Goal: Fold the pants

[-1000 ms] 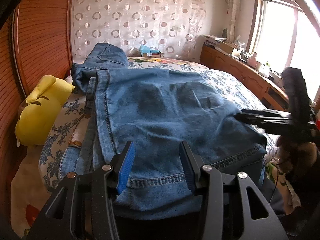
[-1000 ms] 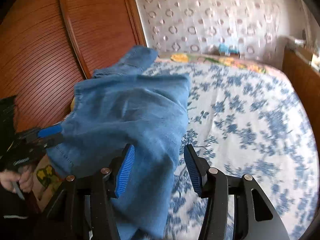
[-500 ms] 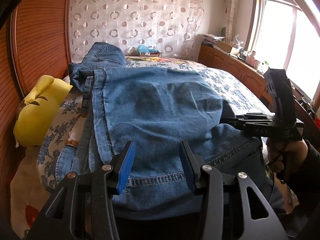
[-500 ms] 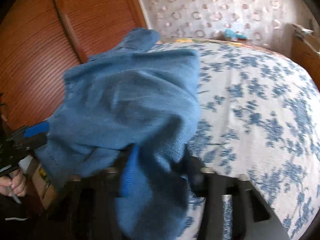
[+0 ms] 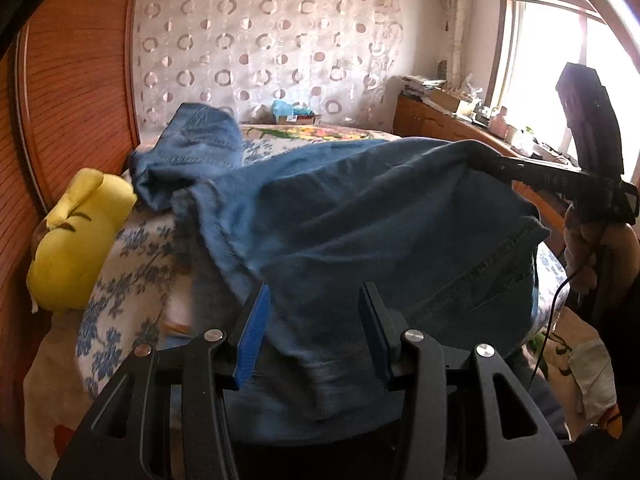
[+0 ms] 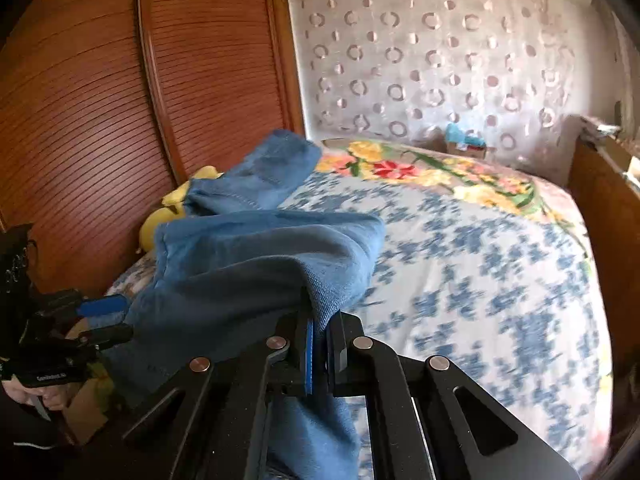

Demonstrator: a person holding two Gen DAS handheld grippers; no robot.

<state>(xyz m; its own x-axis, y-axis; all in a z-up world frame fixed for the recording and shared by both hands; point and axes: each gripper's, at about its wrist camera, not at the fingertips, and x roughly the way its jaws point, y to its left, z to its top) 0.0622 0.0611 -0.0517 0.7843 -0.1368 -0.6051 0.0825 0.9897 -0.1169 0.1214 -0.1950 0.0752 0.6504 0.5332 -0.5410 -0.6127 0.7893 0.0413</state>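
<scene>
Now | right claw (image 6: pixel 318 346) clamped on pants (image 6: pixel 248 264) | left claw (image 5: pixel 312 320) agape

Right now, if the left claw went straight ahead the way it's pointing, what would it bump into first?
Probably the jeans. The left claw has its jaws apart, with the denim hanging right between and ahead of them. The bed lies behind that. Depth is hard to judge here.

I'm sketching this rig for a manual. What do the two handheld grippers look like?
Both are black plastic with angular cut-out arms and silver rivets. The left gripper and right gripper carry ribbed blue pads. A thin black cable hangs below the right one's handle.
</scene>
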